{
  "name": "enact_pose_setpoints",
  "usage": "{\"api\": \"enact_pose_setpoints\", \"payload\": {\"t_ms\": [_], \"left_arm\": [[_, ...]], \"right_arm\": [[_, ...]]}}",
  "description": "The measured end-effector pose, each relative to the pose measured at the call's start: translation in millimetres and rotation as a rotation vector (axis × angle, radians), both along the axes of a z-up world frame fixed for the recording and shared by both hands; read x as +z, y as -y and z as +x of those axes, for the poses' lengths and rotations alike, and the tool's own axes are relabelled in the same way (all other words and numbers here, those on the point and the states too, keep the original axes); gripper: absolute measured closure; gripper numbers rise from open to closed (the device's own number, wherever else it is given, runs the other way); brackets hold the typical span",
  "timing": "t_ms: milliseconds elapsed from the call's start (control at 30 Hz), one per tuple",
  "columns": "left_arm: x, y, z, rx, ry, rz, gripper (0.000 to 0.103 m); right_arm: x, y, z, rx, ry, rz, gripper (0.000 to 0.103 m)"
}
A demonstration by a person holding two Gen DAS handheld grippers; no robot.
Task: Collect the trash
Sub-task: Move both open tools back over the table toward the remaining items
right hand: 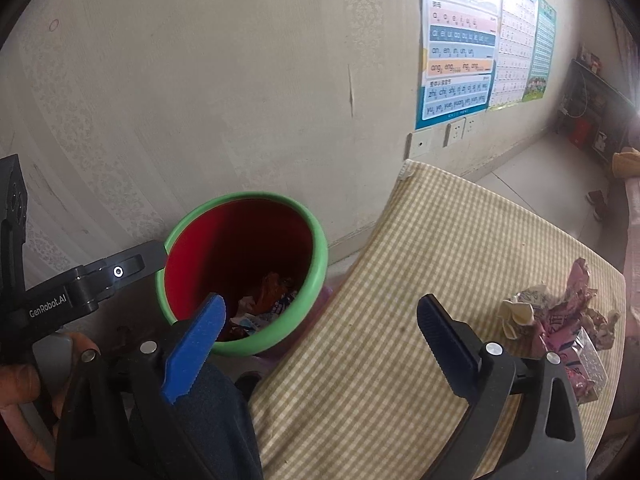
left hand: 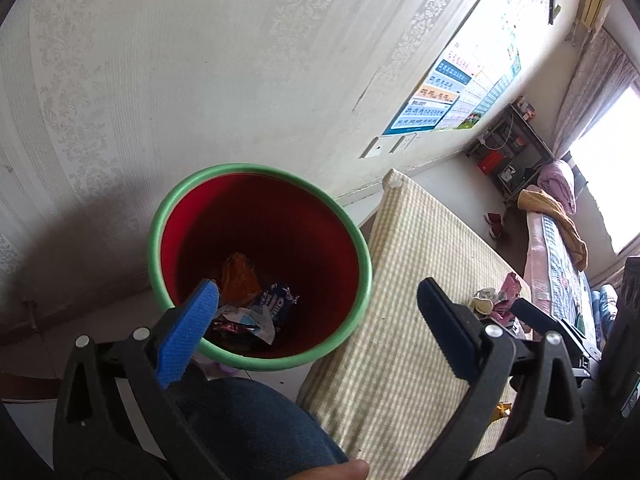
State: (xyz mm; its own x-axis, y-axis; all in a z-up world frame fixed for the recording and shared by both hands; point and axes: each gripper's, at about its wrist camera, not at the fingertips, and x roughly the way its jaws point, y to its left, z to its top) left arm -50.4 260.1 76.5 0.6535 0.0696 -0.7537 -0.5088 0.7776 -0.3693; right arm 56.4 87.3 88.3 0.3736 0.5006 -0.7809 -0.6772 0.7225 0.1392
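Both tongs spread wide, nothing between the pads: left tongs (left hand: 318,296) over the bin rim, right tongs (right hand: 320,314) between bin and table. Red bin (right hand: 320,256) with green rim sits on the floor by the wall and holds wrappers, one blue pack (left hand: 276,300) reading "OREO". More crumpled wrappers (right hand: 560,320) lie on the checked table (right hand: 400,280). The left tool arm (right hand: 60,300) reads "GenRobot.AI". Pinyin poster (right hand: 460,52) on the wall.

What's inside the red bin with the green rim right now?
In the red bin lie crumpled wrappers: an orange one, a blue-and-white packet and others. The bottom beneath them is hidden.
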Motion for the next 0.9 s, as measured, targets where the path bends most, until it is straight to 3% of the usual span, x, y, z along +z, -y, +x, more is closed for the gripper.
{"api": "enact_pose_setpoints", "payload": {"t_ms": [900], "left_arm": [[20,168,71,-0.327,-0.006,0.053,0.006]], "right_arm": [[3,233,22,-0.401,0.034,-0.017,0.009]]}}
